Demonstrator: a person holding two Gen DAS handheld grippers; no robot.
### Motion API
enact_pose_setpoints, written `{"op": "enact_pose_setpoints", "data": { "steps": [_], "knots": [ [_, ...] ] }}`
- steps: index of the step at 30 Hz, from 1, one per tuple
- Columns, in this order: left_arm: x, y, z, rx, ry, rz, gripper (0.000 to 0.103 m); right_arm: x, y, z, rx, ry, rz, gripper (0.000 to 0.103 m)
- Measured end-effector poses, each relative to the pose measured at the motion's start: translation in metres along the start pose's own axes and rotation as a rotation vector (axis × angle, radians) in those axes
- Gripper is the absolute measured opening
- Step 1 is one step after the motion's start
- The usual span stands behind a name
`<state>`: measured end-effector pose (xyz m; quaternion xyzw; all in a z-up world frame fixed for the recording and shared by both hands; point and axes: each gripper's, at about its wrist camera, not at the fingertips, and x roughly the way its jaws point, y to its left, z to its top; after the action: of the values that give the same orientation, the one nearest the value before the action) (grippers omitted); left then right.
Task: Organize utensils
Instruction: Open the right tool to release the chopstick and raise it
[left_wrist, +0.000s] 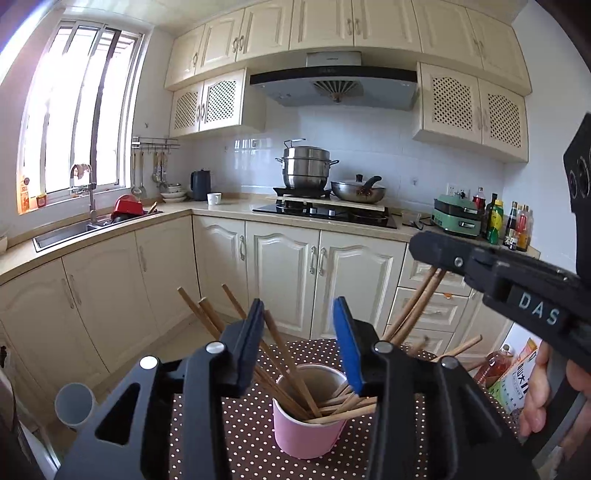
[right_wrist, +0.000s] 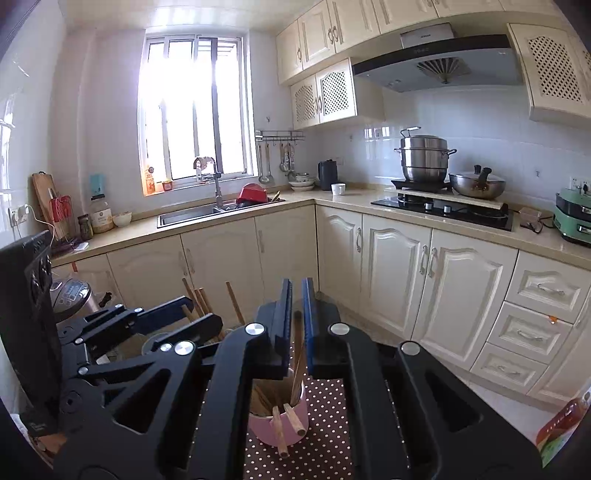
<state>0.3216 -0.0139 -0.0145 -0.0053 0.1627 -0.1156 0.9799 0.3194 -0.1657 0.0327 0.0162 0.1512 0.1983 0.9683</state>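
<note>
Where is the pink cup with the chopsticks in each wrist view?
Left wrist: pink cup bottom centre, on the dotted cloth, below the open left gripper.
Right wrist: pink cup bottom centre, below the right gripper.
Shared landmark: steel steamer pot.

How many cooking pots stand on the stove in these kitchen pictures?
2. A tall steel steamer pot stands at the left of the stove; a lidded steel wok sits just to its right. A smaller pot could be hidden behind them.
</note>
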Motion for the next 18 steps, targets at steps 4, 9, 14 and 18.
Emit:
{"op": "enact_pose_setpoints", "data": {
  "steps": [4, 9, 14, 18],
  "knots": [
    [-0.010, 0.000, 0.003, -0.010, -0.014, 0.009, 0.048, -0.003, 0.000, 0.000, 0.006, 0.000, 0.000, 0.007],
    [-0.026, -0.001, 0.008, -0.019, -0.026, 0.021, 0.053, -0.013, -0.001, 0.002, 0.012, -0.014, -0.014, 0.007],
    [-0.047, -0.001, 0.013, -0.028, -0.043, 0.047, 0.062, -0.031, 0.001, 0.003, 0.007, -0.031, -0.038, 0.007],
    [-0.069, 0.001, 0.013, -0.040, -0.052, 0.065, 0.068, -0.048, 0.005, 0.001, 0.004, -0.043, -0.056, 0.007]
  ]
}}
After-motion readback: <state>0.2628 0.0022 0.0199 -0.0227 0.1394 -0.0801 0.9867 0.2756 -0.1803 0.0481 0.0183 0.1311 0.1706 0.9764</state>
